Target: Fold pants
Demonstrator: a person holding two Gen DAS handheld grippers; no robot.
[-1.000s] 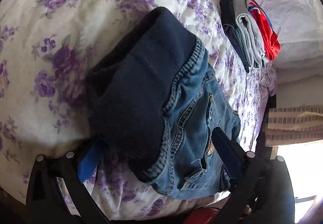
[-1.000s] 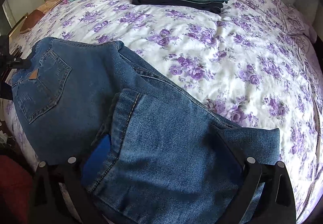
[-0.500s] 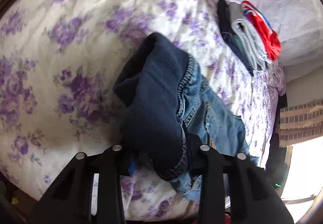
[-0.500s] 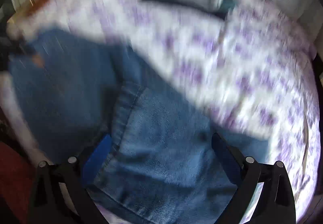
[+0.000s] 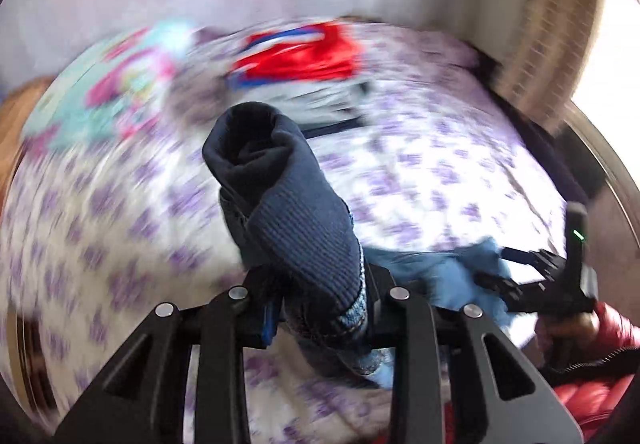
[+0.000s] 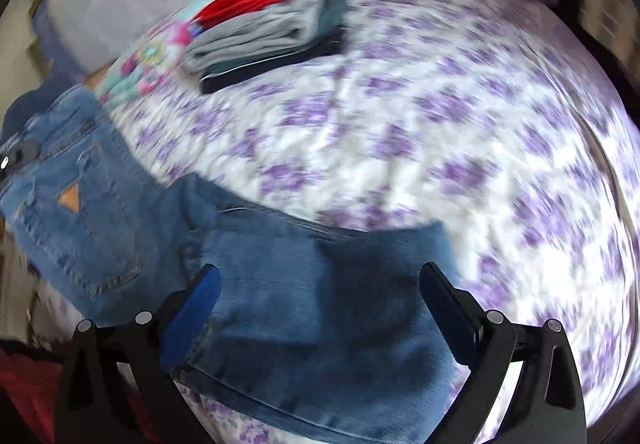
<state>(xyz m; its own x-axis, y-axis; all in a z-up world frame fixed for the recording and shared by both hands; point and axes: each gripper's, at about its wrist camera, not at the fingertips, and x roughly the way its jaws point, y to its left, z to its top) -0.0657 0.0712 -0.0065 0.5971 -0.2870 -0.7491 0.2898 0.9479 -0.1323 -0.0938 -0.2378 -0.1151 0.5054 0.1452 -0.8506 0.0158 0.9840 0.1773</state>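
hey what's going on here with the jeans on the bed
A person is folding a pair of blue jeans on a floral bedspread, with a two-finger gripper in each hand. The left gripper is closing on the dark knit waistband, which is bunched between its fingers. The right gripper is open, its fingers either side of the leg end. A stack of folded clothes lies further back on the bed.

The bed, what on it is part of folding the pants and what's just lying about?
Part of the job:
- jeans
- their dark knit waistband, pinched in the closing left tongs
- right tongs, wide apart over a denim leg

Just lying about:
- stack of folded clothes
- bright floral cloth
- purple-flowered bedspread
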